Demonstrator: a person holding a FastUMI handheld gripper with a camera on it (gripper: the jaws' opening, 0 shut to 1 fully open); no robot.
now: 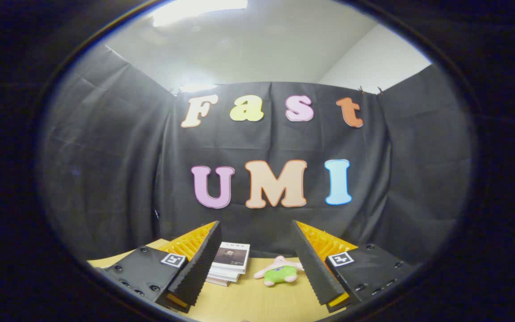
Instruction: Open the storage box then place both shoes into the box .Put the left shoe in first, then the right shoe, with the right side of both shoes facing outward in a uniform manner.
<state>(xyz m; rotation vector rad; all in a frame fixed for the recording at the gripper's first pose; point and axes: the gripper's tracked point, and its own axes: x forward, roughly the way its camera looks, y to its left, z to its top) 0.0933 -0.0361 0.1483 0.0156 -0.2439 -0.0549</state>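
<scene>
Overhead, a pale ceiling with a bright lamp spans the creased black cloth wall. Below it lies a smooth wooden tabletop. No shoes or storage box can be seen from here, so their place relative to the fingers cannot be told. The gripper stands wide apart, holding nothing; its ribbed fingers frame a flat stack of books and, smaller, a soft plush toy, both lying just beyond them.
</scene>
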